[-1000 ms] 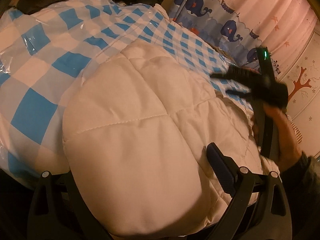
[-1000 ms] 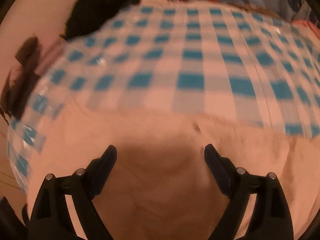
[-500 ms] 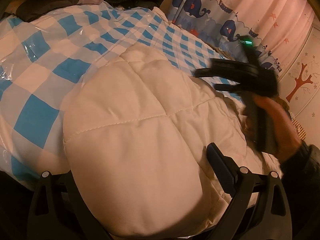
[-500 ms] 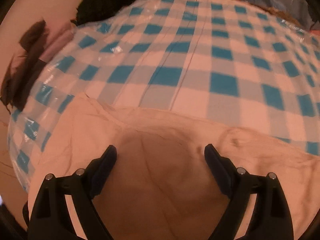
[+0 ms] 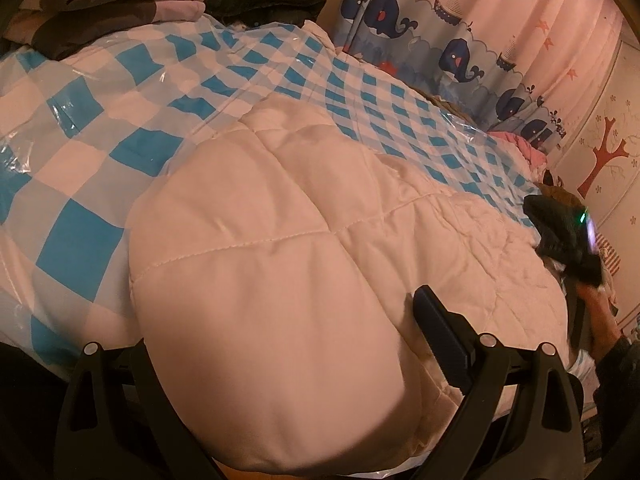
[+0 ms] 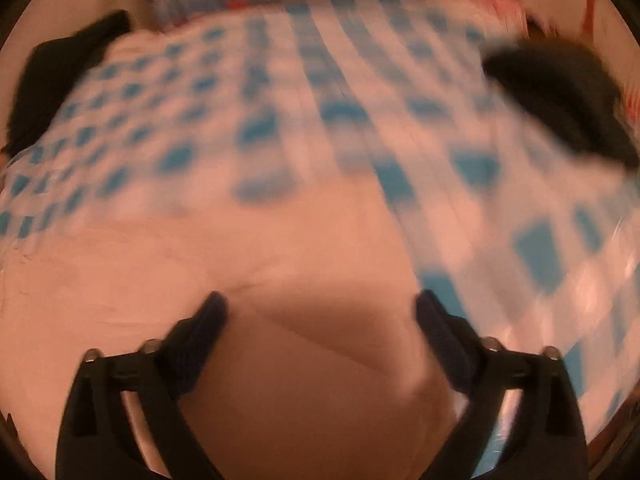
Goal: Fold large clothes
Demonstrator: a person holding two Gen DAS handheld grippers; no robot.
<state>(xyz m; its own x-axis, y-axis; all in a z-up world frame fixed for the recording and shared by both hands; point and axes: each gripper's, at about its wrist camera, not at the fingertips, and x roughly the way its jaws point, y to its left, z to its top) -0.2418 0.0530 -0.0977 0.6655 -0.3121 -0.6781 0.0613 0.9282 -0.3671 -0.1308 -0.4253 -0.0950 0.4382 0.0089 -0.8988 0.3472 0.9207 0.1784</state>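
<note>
A cream quilted padded garment (image 5: 304,264) lies in a thick folded bundle on the blue-and-white checked bed cover (image 5: 80,152). My left gripper (image 5: 280,320) is open, its jaws spread wide around the near end of the bundle; its left finger is hidden under the cloth. My right gripper (image 6: 320,312) is open and empty just above the garment (image 6: 200,264). It also shows at the right end of the garment in the left wrist view (image 5: 568,236), held in a hand. The right wrist view is blurred by motion.
A whale-print curtain (image 5: 460,40) hangs behind the bed. Dark and pink folded clothes (image 5: 120,4) lie at the far left. A dark garment (image 6: 560,96) lies at the far right of the cover. A wall with a red tree sticker (image 5: 604,160) is at the right.
The right gripper swung from above the middle of the garment down to its right end. The left gripper stayed in place, open around the near end.
</note>
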